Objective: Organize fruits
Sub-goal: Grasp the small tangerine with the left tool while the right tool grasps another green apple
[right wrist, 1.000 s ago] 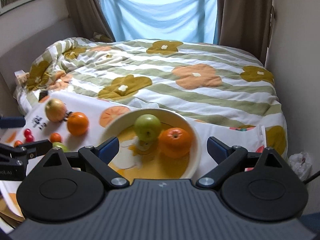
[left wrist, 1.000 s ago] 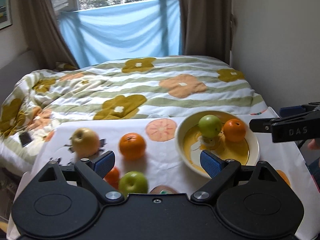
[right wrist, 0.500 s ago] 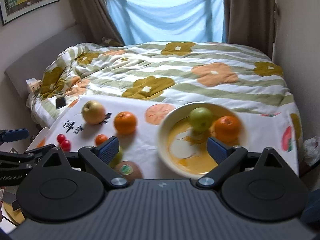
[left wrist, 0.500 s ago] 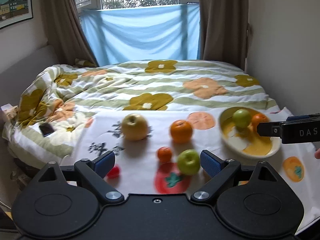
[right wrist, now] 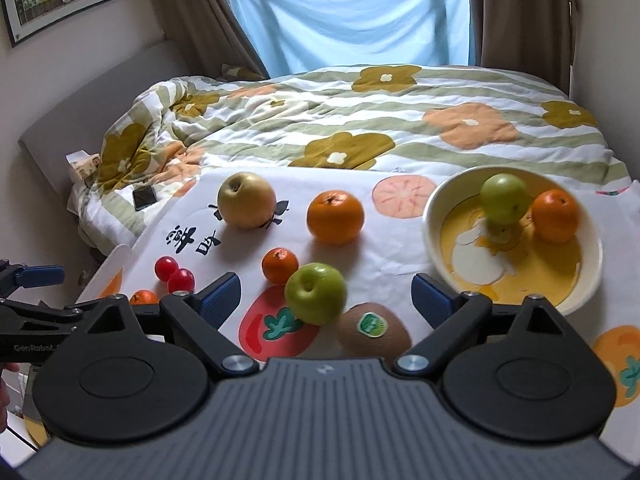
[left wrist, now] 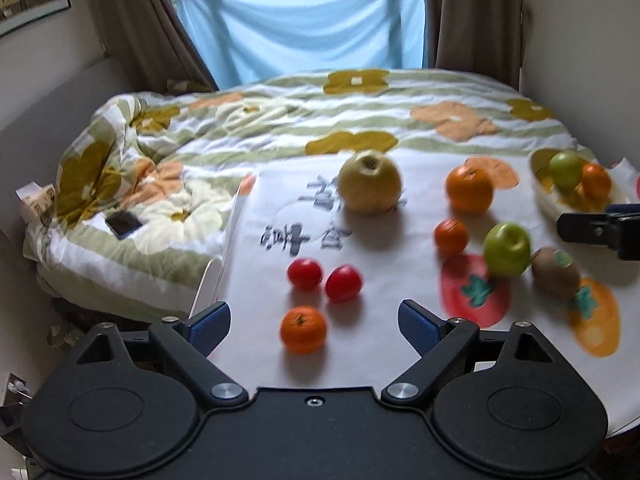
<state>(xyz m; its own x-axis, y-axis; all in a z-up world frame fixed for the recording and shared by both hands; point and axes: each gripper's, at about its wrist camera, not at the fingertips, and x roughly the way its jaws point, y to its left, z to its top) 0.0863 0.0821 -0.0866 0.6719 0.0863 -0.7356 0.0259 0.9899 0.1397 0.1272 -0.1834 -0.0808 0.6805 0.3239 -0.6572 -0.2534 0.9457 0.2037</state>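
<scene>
Fruit lies on a white printed cloth (right wrist: 384, 256). A yellow bowl (right wrist: 436, 216) at the right holds a green apple (right wrist: 503, 198) and an orange (right wrist: 555, 216). Loose on the cloth are a yellow pear (right wrist: 246, 199), an orange (right wrist: 335, 217), a small mandarin (right wrist: 280, 265), a green apple (right wrist: 316, 298), a kiwi (right wrist: 373, 333) and two cherry tomatoes (right wrist: 174, 274). My left gripper (left wrist: 314, 322) is open and empty over a small mandarin (left wrist: 303, 329) at the front left. My right gripper (right wrist: 326, 294) is open and empty, around the loose green apple.
A bed with a flowered quilt (right wrist: 360, 120) lies behind the table, with a phone (right wrist: 144, 197) on it. Curtains and a blue sheet (right wrist: 352, 16) cover the window. The table's left edge (left wrist: 224, 248) drops off beside the bed. A wall stands at the right.
Both grippers have swung left and pulled back. The left view went from the bowl to the tomatoes and small mandarin. The right view now shows the loose green apple and kiwi close.
</scene>
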